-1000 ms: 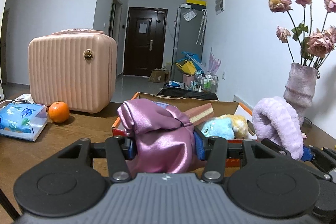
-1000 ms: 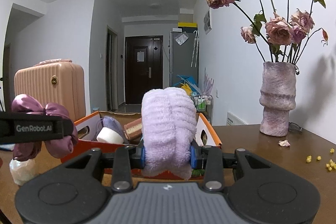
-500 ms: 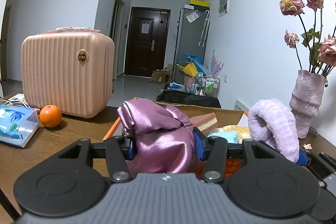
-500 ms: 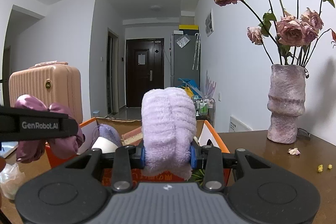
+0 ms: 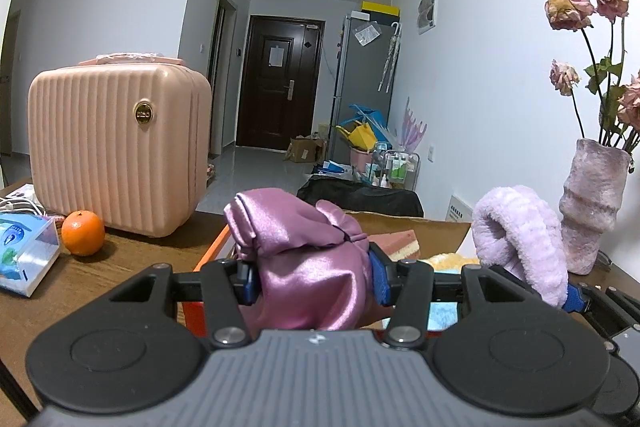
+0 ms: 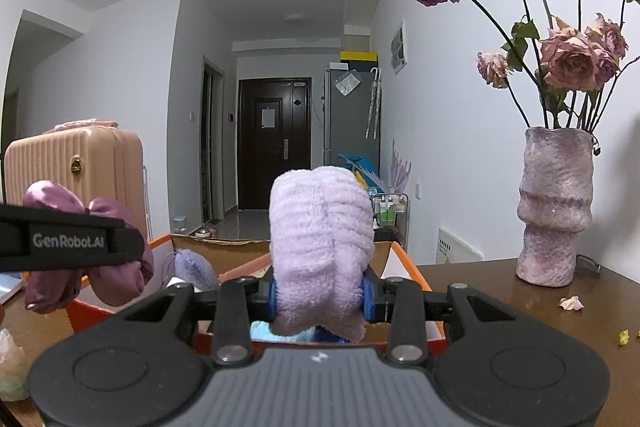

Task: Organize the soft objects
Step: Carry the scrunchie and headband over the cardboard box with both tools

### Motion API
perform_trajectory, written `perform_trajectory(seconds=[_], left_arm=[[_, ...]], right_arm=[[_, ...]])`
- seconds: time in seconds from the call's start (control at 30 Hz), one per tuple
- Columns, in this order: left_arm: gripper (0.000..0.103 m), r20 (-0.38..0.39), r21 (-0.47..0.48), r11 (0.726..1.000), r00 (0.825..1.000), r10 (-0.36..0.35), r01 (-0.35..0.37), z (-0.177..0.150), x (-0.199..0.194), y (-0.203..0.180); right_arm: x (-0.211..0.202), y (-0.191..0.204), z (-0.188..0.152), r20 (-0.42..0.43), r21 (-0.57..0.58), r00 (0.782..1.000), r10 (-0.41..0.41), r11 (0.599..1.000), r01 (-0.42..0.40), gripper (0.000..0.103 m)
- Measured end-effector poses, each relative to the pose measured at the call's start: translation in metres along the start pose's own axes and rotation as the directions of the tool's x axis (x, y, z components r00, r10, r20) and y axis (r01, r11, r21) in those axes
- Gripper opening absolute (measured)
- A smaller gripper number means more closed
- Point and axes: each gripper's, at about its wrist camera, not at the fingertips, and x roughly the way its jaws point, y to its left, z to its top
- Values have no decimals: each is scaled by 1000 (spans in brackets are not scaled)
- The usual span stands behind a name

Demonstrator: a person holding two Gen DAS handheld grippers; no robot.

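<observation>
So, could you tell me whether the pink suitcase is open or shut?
Shut: the pink suitcase stands upright on the table, with no gap showing.

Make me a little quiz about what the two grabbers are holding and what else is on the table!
1. True or false: the left gripper is clamped on a shiny pink satin pouch.
2. What does the right gripper hold? A) an orange B) a fluffy lilac towel C) a flower
3. Fill in: the orange sits on the table in front of the pink ____.

Key:
1. True.
2. B, the fluffy lilac towel.
3. Suitcase.
</observation>
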Motion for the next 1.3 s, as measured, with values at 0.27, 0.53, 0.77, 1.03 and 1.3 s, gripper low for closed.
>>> perform_trajectory(seconds=[0.27, 0.53, 0.77, 1.03, 1.3], left_arm=[[52, 9, 5, 1000, 1000, 7, -7, 5, 16, -1], [52, 16, 8, 1000, 1000, 15, -15, 8, 30, -2], [52, 22, 13, 1000, 1000, 19, -19, 10, 40, -2], [52, 22, 10, 1000, 1000, 21, -21, 13, 50, -2], [52, 31, 13, 999, 999, 32, -33, 17, 62, -2]], right_arm=[[14, 0, 2, 6, -8, 1000, -2, 1000, 2, 36], [25, 0, 4, 11, -16, 1000, -5, 1000, 6, 36], [36, 0, 6, 5, -10, 1000, -4, 1000, 4, 36], [51, 0, 8, -6, 0, 1000, -3, 1000, 3, 36], [70, -6, 17, -45, 16, 999, 9, 1000, -8, 36]])
